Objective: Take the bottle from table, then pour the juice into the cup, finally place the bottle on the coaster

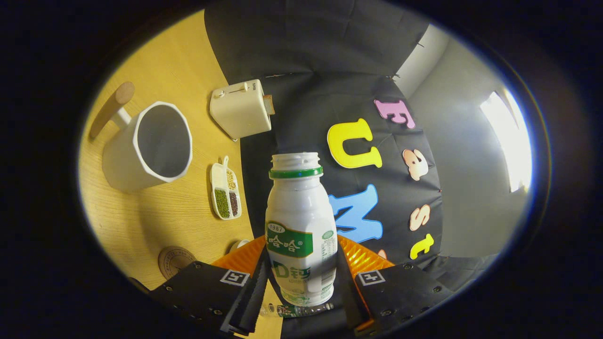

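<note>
Claw [301, 287] clamping bottle [300, 226], cup [148, 146] beyond

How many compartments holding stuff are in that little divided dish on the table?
3. In the divided dish, beside the cup: green grains in the big section, dark ones next to them, pale ones toward its handle. The tool is shut on the bottle.

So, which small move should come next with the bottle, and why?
Probably carry the uncapped white plastic bottle, clamped between the tool's fingers, over the empty white faceted cup. The view is tilted, but the bottle's mouth is beside the cup, not above it.
</note>
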Demonstrator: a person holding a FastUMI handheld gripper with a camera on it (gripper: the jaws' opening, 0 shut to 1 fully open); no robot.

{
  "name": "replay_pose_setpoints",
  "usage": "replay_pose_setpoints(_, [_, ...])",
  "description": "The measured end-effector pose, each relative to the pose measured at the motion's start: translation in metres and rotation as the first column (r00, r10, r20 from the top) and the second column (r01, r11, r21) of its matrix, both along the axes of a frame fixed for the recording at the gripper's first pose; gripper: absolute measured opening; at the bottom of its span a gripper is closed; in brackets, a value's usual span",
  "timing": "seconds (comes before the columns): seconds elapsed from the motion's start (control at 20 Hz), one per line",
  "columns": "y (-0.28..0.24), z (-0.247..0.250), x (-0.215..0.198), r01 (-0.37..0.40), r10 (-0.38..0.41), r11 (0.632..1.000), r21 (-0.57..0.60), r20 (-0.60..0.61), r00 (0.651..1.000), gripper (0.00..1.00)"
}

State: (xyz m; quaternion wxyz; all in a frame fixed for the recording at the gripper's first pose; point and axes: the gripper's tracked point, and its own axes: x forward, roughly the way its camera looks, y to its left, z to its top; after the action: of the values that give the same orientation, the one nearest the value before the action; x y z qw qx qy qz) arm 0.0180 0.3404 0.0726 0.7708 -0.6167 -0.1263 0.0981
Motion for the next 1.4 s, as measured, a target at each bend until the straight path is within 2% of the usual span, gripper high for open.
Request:
replay_pose_setpoints(0.4, [0.008,0.001,0.006,-0.009,0.012,0.996,-0.087,0.036,0.999,0.69])
replay_pose_setpoints(1.4, [0.020,0.008,0.007,-0.016,0.035,0.985,-0.170,0.110,0.993,0.69])
